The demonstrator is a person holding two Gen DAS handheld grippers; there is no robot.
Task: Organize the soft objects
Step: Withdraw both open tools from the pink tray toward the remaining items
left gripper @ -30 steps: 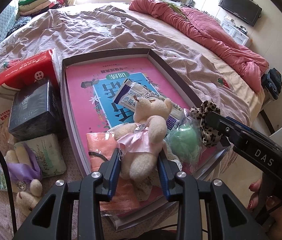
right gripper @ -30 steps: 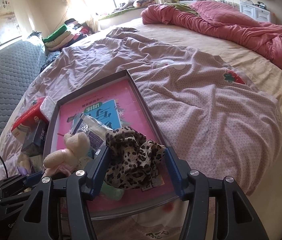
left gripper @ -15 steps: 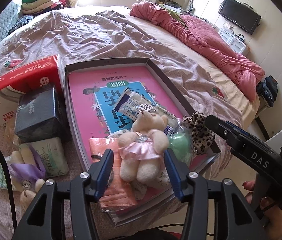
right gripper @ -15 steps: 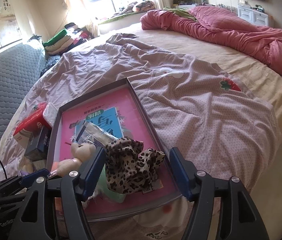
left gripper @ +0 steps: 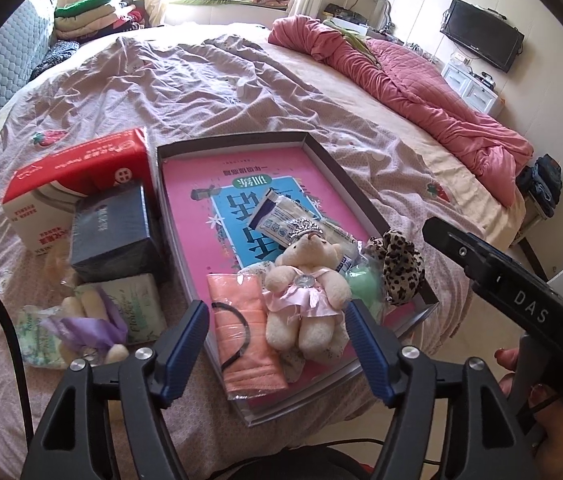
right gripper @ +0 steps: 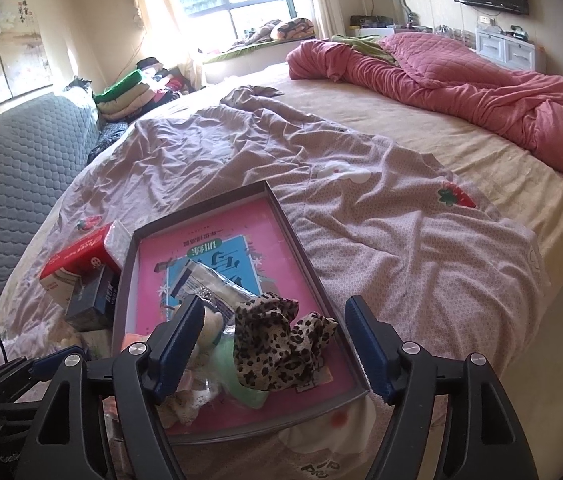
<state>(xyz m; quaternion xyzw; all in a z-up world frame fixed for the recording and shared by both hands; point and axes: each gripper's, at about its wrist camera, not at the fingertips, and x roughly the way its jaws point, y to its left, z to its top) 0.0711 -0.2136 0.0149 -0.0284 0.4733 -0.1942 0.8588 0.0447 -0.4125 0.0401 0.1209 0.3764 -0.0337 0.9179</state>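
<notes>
Both grippers have just been opening and have lifted off their items. Shallow box (left gripper: 333, 168) on the bed holds everything. Left gripper (left gripper: 277, 350) spread wide, teddy bear (left gripper: 305, 300) released below. Right gripper (right gripper: 275, 350) released, leopard-print scrunchie (right gripper: 277, 348) lying free beside bear.

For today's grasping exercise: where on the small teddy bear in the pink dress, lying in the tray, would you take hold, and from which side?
Grip the teddy bear across its torso at the pink dress, coming from above and its feet end. It lies on its back, head toward the far rim of the tray, so its narrow waist faces up. The left gripper, open, already straddles it.
</notes>
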